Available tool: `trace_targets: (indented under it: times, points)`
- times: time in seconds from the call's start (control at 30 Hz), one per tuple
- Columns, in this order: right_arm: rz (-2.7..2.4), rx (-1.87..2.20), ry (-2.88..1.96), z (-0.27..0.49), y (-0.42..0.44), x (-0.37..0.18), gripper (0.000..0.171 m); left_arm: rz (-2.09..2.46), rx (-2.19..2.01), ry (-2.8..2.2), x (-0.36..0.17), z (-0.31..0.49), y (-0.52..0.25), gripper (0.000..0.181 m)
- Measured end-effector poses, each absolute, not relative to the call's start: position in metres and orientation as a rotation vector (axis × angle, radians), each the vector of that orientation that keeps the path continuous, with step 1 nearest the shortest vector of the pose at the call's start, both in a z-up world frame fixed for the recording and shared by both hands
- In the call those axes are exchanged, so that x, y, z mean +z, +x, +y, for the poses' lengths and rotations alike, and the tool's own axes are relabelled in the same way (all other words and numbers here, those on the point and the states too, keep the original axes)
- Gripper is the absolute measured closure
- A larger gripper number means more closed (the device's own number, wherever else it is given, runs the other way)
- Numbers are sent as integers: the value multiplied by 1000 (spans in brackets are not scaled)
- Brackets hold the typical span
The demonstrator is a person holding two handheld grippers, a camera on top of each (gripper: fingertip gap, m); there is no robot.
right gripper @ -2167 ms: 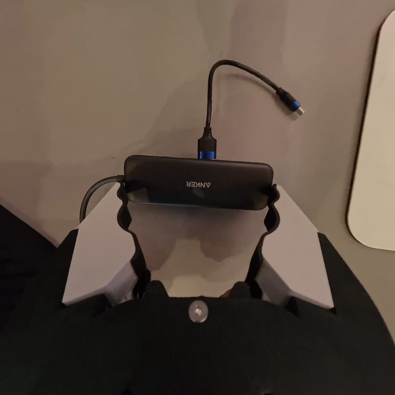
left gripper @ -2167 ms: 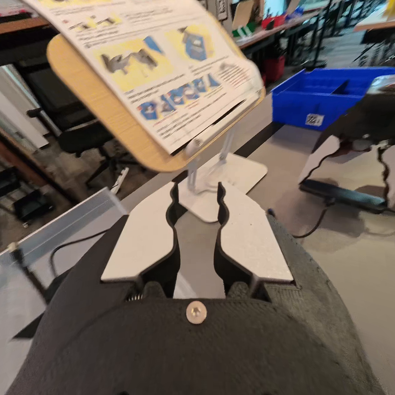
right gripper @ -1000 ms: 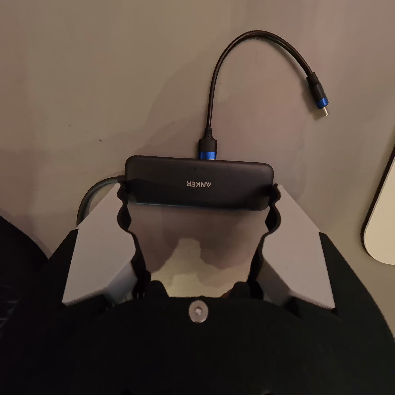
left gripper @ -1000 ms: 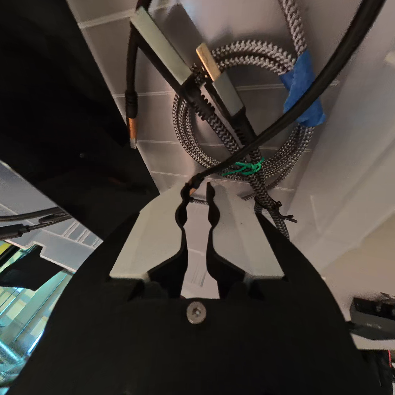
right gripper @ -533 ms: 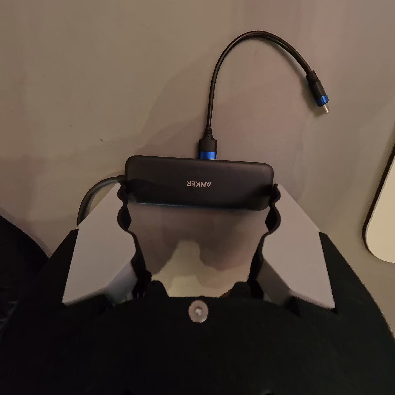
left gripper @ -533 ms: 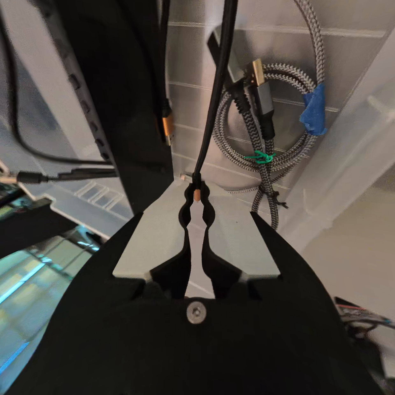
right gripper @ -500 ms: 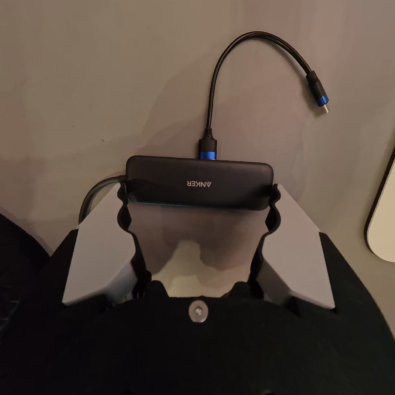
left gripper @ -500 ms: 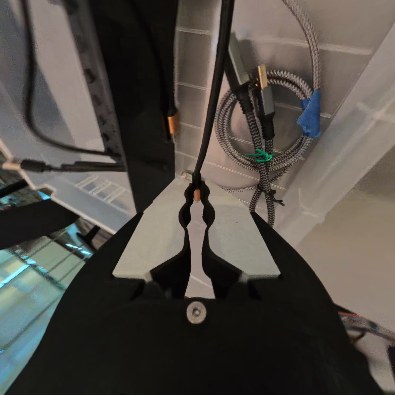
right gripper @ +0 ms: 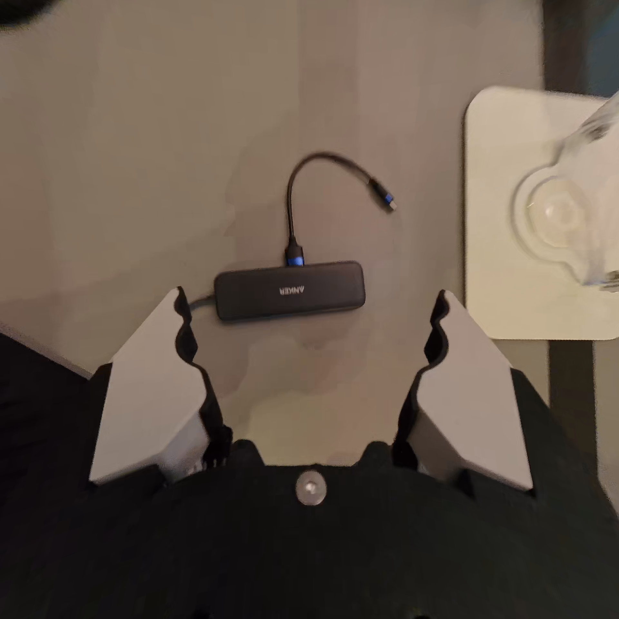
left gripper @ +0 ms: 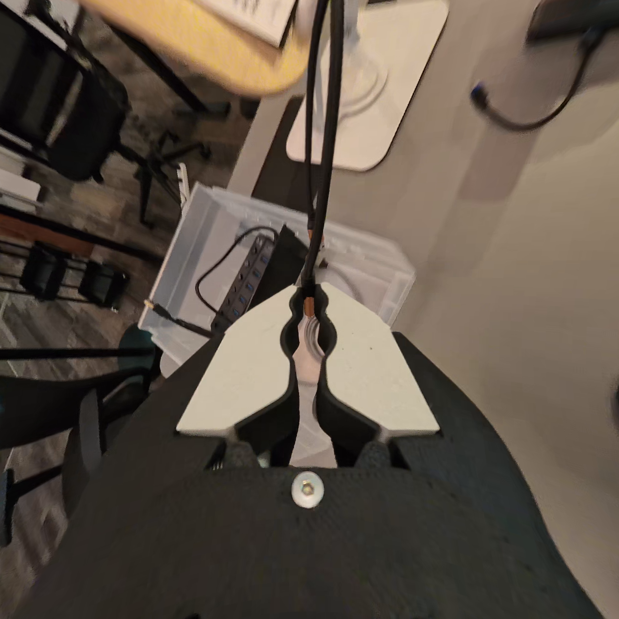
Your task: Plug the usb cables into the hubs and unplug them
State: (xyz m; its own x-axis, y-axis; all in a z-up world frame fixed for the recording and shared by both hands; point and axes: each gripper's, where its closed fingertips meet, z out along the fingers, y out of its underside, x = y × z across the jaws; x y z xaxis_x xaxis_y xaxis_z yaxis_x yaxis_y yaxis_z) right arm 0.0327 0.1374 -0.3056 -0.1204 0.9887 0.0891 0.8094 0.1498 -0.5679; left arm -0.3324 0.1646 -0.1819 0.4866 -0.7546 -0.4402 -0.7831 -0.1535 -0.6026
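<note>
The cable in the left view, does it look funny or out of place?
A bit. The black cable dangles from the left tool, pinched at its orange plug, above the clear bin. The small hub lies flat on the table, its short tail's plug loose. Nothing looks broken.

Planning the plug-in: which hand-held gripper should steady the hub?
Right. The right hand-held gripper hangs open just above the hub, while the left hand-held gripper already pinches the cable plug.

Black cable (left gripper: 323,134) with a copper-coloured plug (left gripper: 308,306) between the fingers; beyond the other fingers, a black hub (right gripper: 289,290), its cord (right gripper: 294,207) banded blue.
</note>
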Motion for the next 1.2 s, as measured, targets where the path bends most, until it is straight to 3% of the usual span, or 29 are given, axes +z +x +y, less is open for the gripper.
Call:
trace_targets:
  times: [0.07,0.2,0.4,0.7,0.8,0.87,0.93,1.0,1.2]
  points:
    - [-1874,580,-1670,138,28,-278,48,1264,25,-1845,-163,156,-316,175]
    - [-1729,657,-1562,125,18,-229,62,1275,-59,-1727,-133,134,-270,175]
    - [-1519,597,-1432,103,-1,-188,98,1176,-194,-1560,-115,113,-182,175]
    - [-1171,625,-1474,96,-3,-185,108,1192,-397,-1469,-126,81,-84,175]
    - [-1131,653,-1492,95,-2,-192,120,1222,-407,-1453,-126,72,-64,175]
    - [-1100,733,-1477,91,-2,-189,138,1247,-439,-1442,-127,65,-53,175]
    - [-1075,791,-1467,88,-1,-185,140,1262,-422,-1461,-133,66,-48,175]
    - [-1077,833,-1433,82,0,-179,163,1270,-429,-1450,-135,64,-44,175]
    - [-1089,427,-1350,99,24,-168,167,1249,-437,-1478,-150,66,-49,175]
